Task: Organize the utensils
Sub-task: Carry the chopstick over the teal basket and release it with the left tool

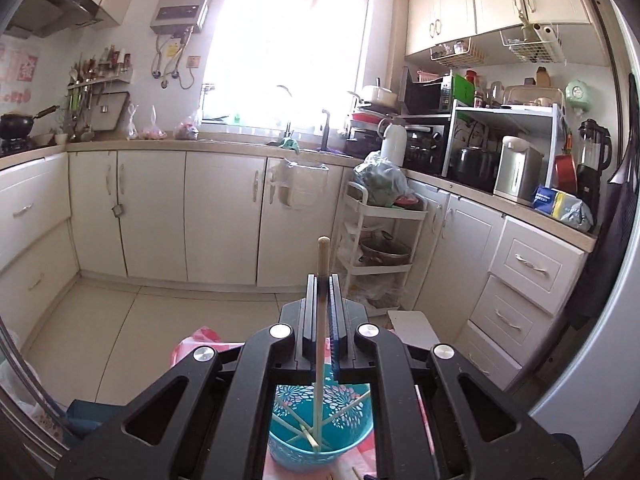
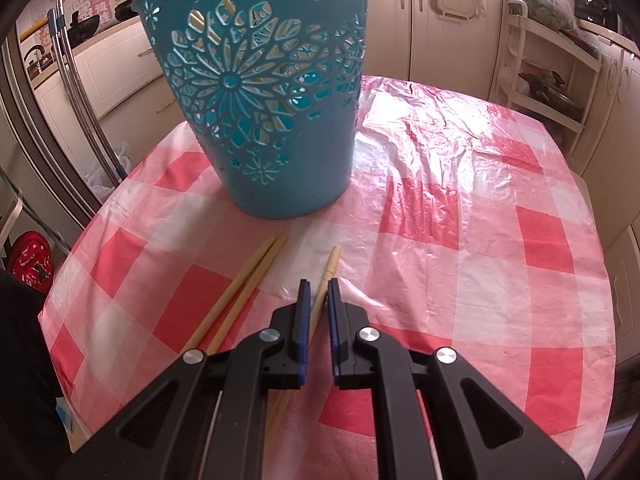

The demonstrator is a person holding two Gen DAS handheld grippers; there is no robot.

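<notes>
Kitchen cabinets ring a tabletop (image 2: 460,208) under pink checked plastic, bare toward its right edge. Left gripper (image 1: 322,280), jaws clenched on an upright chopstick (image 1: 322,264), hangs over the teal basket (image 1: 288,446). Right gripper (image 2: 318,286), jaws slightly parted, straddles a lying chopstick (image 2: 331,264); its lower end is hidden.

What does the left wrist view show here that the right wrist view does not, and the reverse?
Only the left wrist view: the left gripper shut on a chopstick held upright over the basket's open top, with other chopsticks lying inside.

Only the right wrist view: the right gripper with its fingers astride, not clamping, a single chopstick on the checked tablecloth, beside a pair.

Both: the teal cut-out basket and white kitchen cabinets.
</notes>
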